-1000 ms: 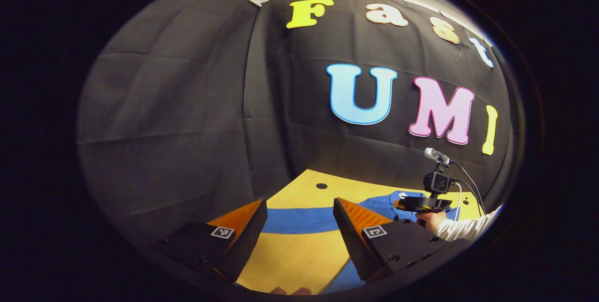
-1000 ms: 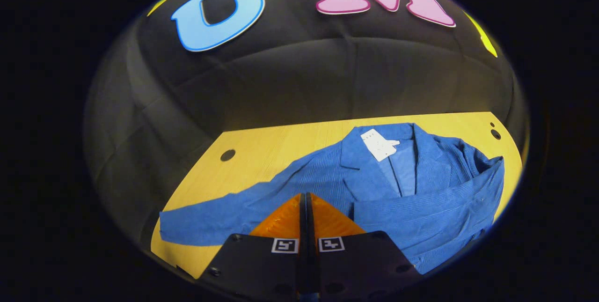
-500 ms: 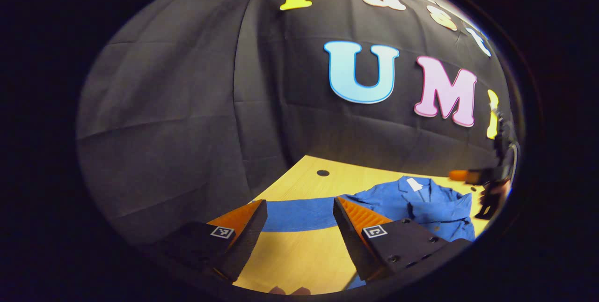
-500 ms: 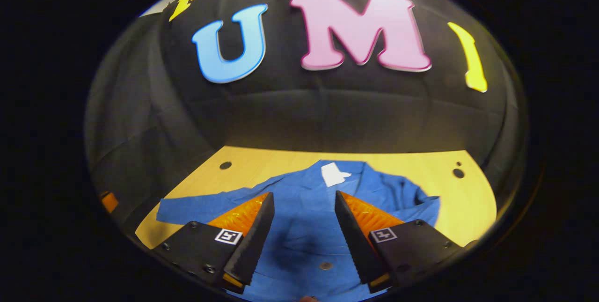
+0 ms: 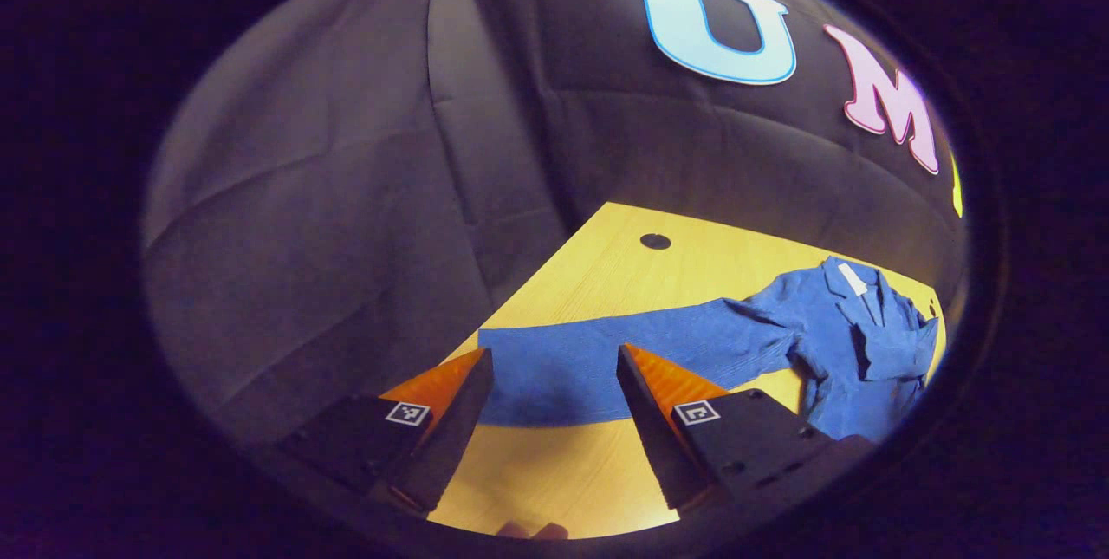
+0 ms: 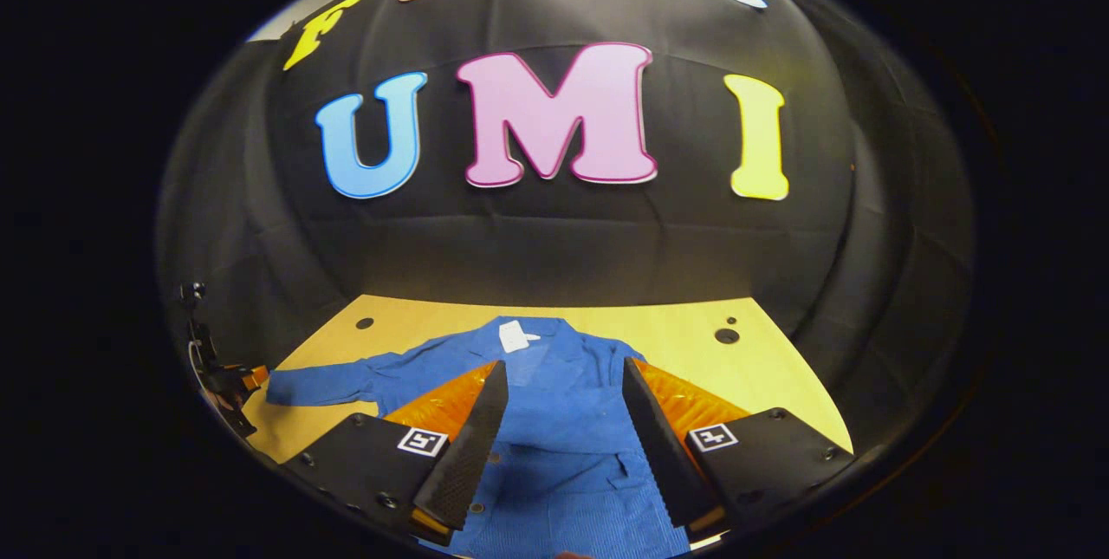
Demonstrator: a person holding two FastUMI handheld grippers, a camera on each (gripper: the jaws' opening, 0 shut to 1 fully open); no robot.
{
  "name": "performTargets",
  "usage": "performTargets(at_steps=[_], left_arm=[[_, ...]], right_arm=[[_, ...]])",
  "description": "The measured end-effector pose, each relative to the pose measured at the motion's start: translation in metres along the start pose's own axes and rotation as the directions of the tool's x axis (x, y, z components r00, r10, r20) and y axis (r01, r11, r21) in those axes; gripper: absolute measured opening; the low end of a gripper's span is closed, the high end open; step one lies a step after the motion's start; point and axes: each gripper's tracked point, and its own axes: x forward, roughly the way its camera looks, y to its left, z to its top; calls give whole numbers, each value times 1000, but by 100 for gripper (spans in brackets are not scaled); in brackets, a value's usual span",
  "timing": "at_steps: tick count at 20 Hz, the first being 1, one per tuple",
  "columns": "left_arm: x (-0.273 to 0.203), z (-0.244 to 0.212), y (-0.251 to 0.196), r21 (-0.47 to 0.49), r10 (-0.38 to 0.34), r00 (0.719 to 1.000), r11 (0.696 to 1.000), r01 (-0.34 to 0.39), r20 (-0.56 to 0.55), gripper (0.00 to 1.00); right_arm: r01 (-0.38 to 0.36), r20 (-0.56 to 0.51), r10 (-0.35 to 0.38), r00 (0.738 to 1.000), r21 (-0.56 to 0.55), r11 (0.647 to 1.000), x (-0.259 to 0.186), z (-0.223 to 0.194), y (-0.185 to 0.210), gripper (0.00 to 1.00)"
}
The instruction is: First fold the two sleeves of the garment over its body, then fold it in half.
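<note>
Jacket is laid flat on the wooden table | left gripper is held open above the outstretched sleeve | right gripper is held open over the jacket's body | white tag is seen at the collar

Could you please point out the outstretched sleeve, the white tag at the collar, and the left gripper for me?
outstretched sleeve (image 5: 598,355), left gripper view, mid-length of the flat blue sleeve.
white tag (image 6: 515,335), right gripper view, centre of the tag inside the collar.
left gripper (image 5: 554,368), left gripper view, midway between its open fingers.
</note>
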Motion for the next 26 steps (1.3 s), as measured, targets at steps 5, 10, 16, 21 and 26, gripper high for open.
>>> performTargets(at_steps=[5,10,16,21,26], left_arm=[[36,-18,31,17,131,990,991,-130,-48,85],[72,-42,37,-10,115,989,993,-117,-97,83],[69,-58,26,-108,16,995,994,-27,-100,61],[79,-54,5,14,-3,989,1000,5,-149,12],[69,-39,-10,-51,-124,984,992,118,-130,0]], right_arm=[[60,34,-61,998,41,997,-11,15,-31,86],[92,29,-93,995,63,994,-16,18,-52,86],[99,0,-99,995,64,993,-24,12,-59,86],[112,-7,-112,994,75,991,-30,13,-69,85],[108,-17,-108,994,41,993,-38,7,-72,85]])
